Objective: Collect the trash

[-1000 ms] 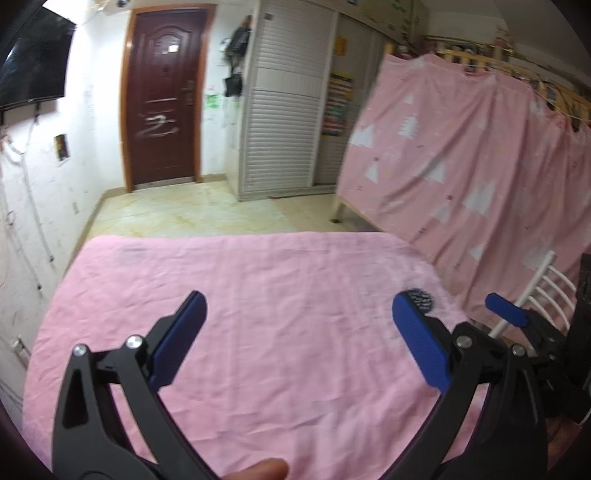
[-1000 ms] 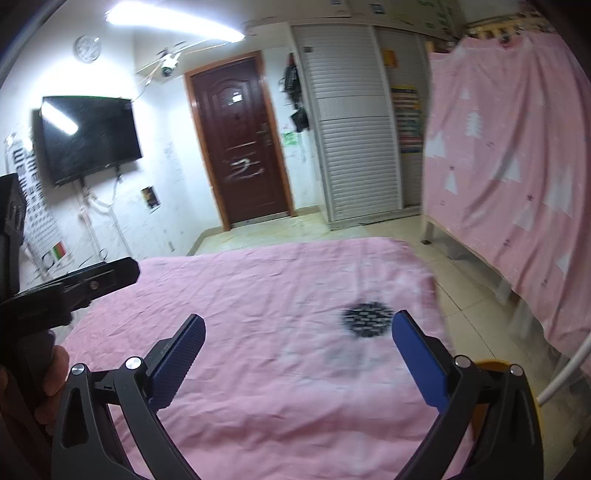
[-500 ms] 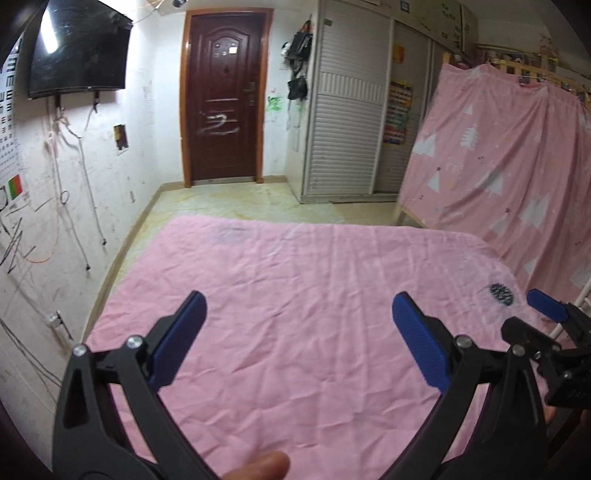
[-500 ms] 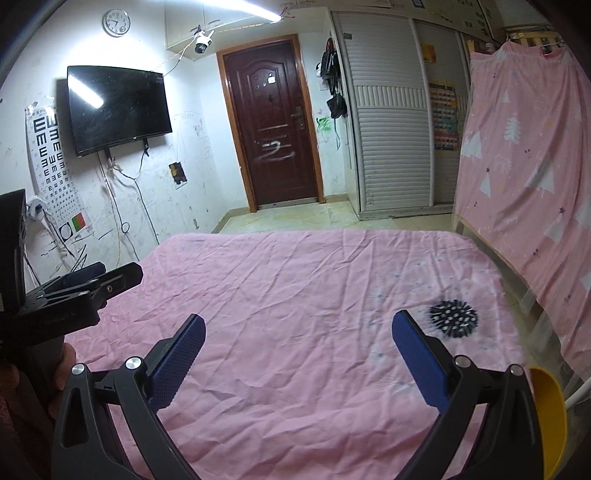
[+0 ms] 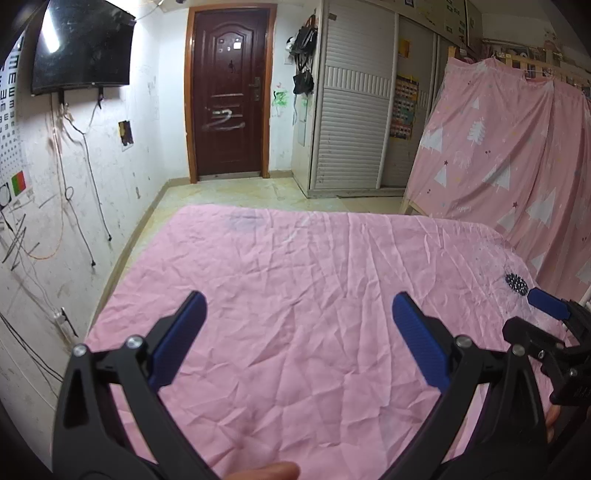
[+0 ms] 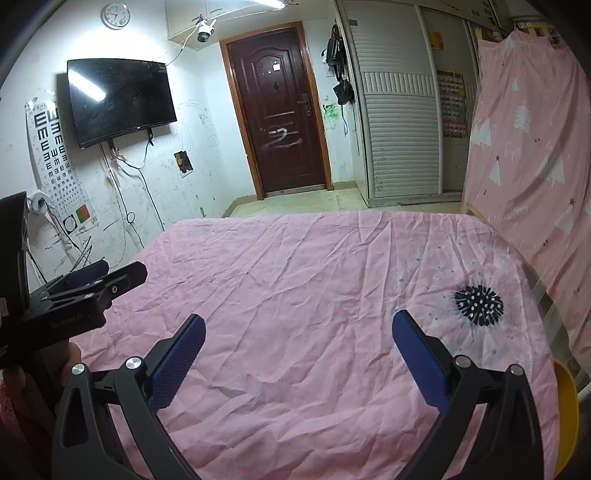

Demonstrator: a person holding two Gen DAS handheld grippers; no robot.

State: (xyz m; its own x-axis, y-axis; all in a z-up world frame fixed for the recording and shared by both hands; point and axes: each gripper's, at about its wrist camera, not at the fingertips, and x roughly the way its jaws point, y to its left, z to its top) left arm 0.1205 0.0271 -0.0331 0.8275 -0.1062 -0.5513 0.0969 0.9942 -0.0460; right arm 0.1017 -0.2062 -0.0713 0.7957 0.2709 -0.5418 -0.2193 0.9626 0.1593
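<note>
Pink sheet point(image 5: 295, 280) bare btwn wide-open left gripper point(image 5: 299, 314) & right gripper point(image 6: 299, 325).

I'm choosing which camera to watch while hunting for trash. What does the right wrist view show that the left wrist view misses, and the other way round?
Only the right wrist view shows the wall clock, the security camera and a yellow object at the bed's right edge. Only the left wrist view shows a fingertip at the bottom edge. Both show the pink bedsheet, its black flower print, the door, the TV and open tongs; neither shows any trash.
</note>
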